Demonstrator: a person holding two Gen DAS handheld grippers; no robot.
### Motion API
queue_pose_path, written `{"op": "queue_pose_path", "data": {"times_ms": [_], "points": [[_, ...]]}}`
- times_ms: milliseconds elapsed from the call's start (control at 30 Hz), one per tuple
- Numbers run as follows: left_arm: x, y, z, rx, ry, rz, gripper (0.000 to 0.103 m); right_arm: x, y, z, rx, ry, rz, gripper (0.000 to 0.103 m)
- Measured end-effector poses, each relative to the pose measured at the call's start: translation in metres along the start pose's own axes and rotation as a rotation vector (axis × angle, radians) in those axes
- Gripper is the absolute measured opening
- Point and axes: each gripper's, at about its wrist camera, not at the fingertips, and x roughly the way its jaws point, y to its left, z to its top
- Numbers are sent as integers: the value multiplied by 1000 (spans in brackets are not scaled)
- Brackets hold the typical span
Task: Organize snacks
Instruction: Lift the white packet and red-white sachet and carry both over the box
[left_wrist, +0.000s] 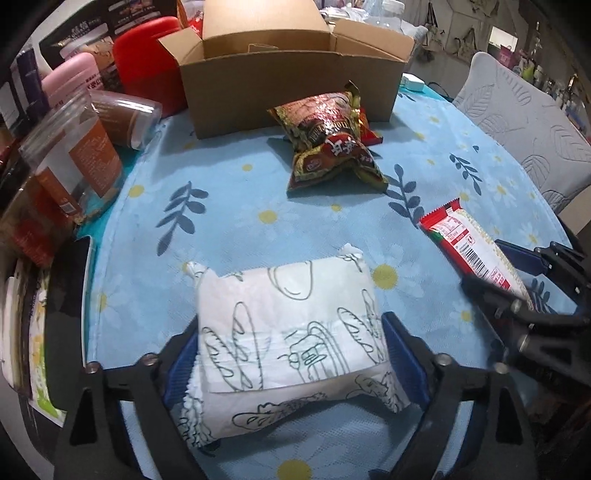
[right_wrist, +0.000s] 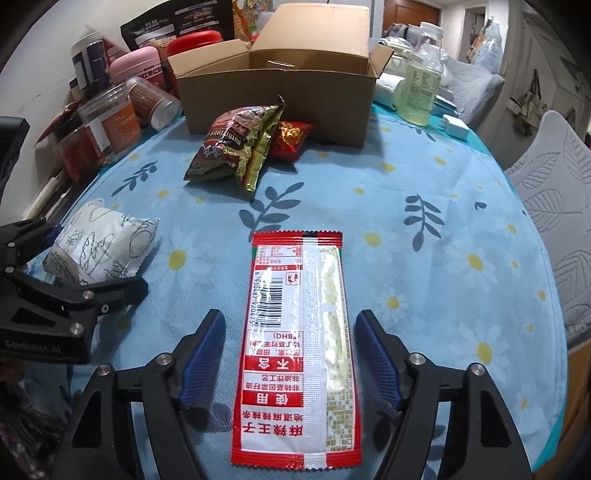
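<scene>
the left gripper (left_wrist: 291, 354) straddles the white bread pack (left_wrist: 291, 350), the spread right gripper (right_wrist: 290, 354) the red strip packet (right_wrist: 295, 347), both short of the box (right_wrist: 280, 85); squeeze mid-pack before lifting.

Matt cardboard box (right_wrist: 277, 92); woven, textured cloth (right_wrist: 424, 229) over the desk; glossy plastic wrapper on the red snack strip (right_wrist: 295, 332); crinkly foil bags (left_wrist: 328, 136).

Cardboard box (left_wrist: 291, 74) interior, hidden behind its wall.

Black gripper (right_wrist: 290, 350) frames, blue ribbed pads (right_wrist: 201, 354), silver screws
</scene>
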Motion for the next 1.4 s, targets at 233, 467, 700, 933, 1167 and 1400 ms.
{"op": "queue_pose_path", "data": {"times_ms": [233, 467, 700, 933, 1167, 1400], "points": [[-5, 7, 1, -30, -9, -51, 71, -2, -2, 1, 29, -17, 4, 44], [-17, 9, 4, -44, -23, -95, 71, -14, 0, 3, 47, -42, 78, 44], [-28, 8, 10, -46, -47, -125, 71, -24, 5, 5, 69, -66, 140, 44], [-47, 11, 23, -55, -99, -149, 71, -38, 9, 13, 83, -111, 184, 44], [-65, 12, 42, -62, -159, -161, 71, -53, 10, 30, 92, -165, 234, 44], [-86, 16, 65, -52, -229, -139, 71, -69, 13, 55, 55, -235, 247, 44]]}}
